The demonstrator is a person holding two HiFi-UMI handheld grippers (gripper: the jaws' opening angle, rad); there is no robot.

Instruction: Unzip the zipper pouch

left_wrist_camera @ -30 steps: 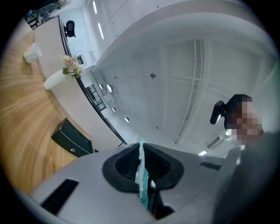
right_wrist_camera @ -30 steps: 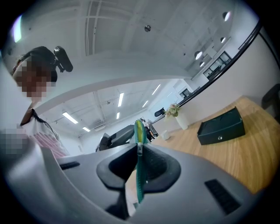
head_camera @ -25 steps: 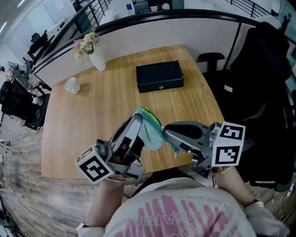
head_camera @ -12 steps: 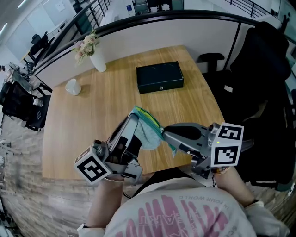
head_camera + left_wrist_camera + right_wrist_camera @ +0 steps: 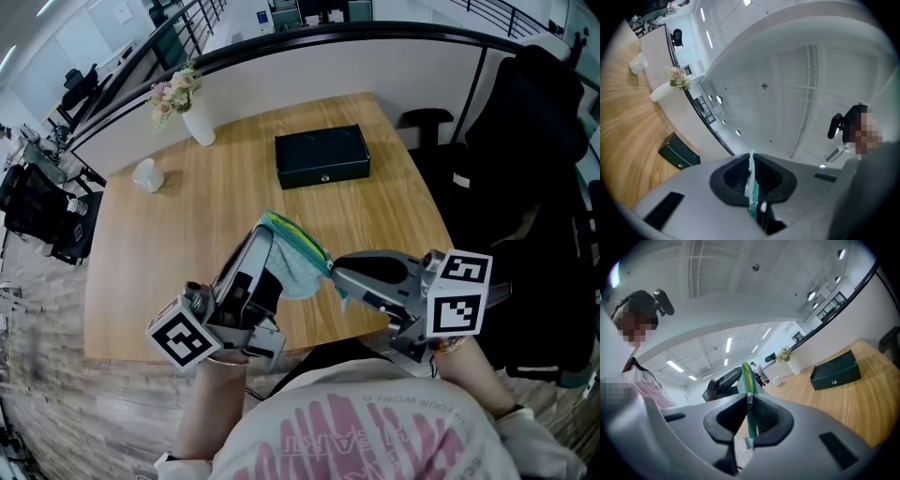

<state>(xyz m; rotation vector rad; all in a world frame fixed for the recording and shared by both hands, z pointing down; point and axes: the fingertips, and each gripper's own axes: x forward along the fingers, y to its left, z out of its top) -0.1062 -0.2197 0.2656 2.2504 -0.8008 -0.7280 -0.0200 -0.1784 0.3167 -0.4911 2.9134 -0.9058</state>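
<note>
A light teal zipper pouch (image 5: 298, 261) with a green zipper hangs in the air over the table's near edge, stretched between both grippers. My left gripper (image 5: 266, 226) is shut on the pouch's far upper end; in the left gripper view the thin fabric edge (image 5: 751, 183) runs between its closed jaws (image 5: 753, 180). My right gripper (image 5: 334, 273) is shut at the pouch's near end. In the right gripper view the green zipper (image 5: 747, 377) stands on edge, and the small metal pull (image 5: 749, 400) sits pinched between the right gripper (image 5: 750, 418) pads.
On the wooden table (image 5: 187, 225) lie a black box (image 5: 322, 156), a white vase with flowers (image 5: 195, 116) and a white cup (image 5: 145, 173). A black chair (image 5: 530, 141) stands to the right. The person's torso fills the bottom of the head view.
My left gripper has shifted a little left and away with the pouch's upper end, which draws the pouch longer. The right gripper has barely moved.
</note>
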